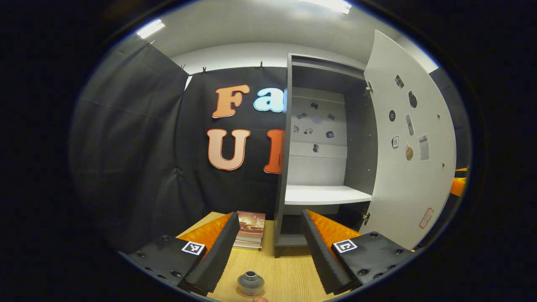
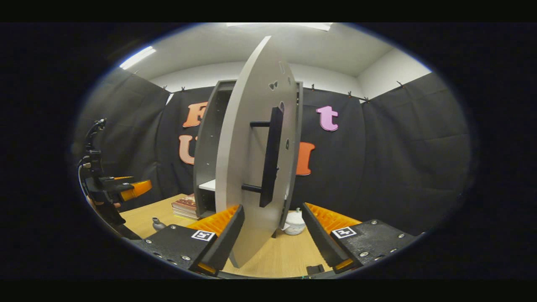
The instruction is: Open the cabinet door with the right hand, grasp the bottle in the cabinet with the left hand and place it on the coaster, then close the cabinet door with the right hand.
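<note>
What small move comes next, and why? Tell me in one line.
Probably push the door toward the cabinet with the right gripper. The bottle stands out on the table, the left gripper is open and clear of it, and the open door's edge sits between the right jaws.

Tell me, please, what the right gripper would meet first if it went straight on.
Most likely the open cabinet door, whose edge stands between the right gripper and its open fingers, with the handle just beyond; depth is unclear.
</note>
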